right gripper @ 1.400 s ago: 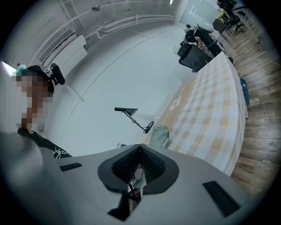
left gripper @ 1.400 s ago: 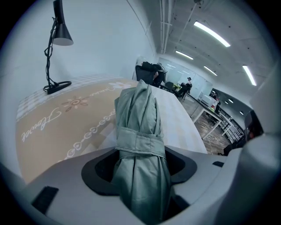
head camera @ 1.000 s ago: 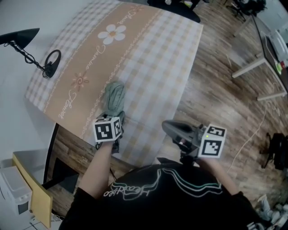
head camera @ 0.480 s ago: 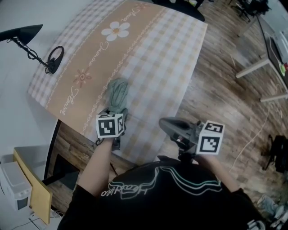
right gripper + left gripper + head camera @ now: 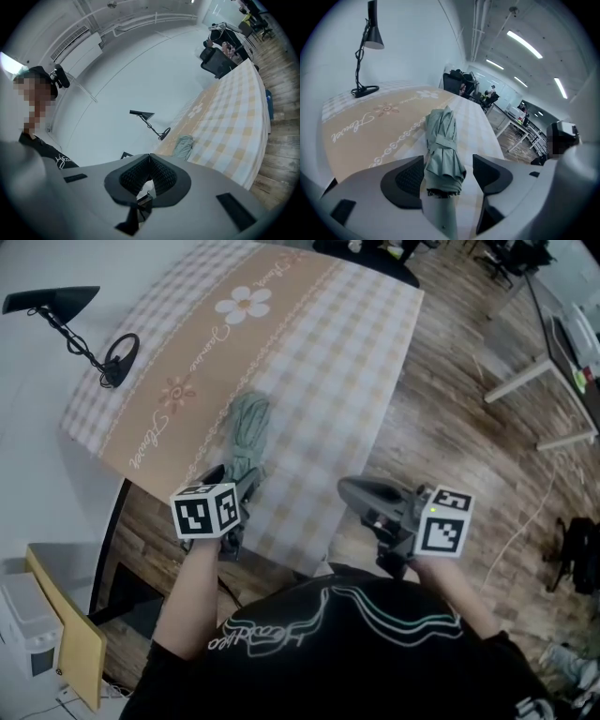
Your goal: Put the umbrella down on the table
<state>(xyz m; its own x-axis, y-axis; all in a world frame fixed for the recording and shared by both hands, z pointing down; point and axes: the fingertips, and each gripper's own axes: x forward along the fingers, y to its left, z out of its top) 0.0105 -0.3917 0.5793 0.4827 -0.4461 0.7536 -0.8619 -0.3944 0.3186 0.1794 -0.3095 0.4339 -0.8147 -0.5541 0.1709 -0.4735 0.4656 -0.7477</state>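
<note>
A folded grey-green umbrella (image 5: 246, 432) lies flat on the checked tablecloth of the table (image 5: 319, 362), near its front edge. My left gripper (image 5: 236, 486) hovers just behind and above the umbrella's near end. In the left gripper view the umbrella (image 5: 443, 140) runs away between the jaws of the left gripper (image 5: 449, 172), which are opening; the right pad (image 5: 487, 171) stands apart from the fabric. My right gripper (image 5: 349, 493) hangs off the table's front right edge, its jaws shut on nothing (image 5: 150, 174). From there the umbrella (image 5: 183, 146) shows small on the cloth.
A black desk lamp (image 5: 94, 343) stands on the white surface left of the table. Dark chairs (image 5: 366, 254) are at the far end. White desks (image 5: 553, 362) stand on the wood floor to the right. A white box and board (image 5: 56, 634) sit at lower left.
My left gripper has drawn back toward the table's front edge and risen, with its jaws wider. The umbrella stays lying on the cloth. The right gripper has shifted only slightly.
</note>
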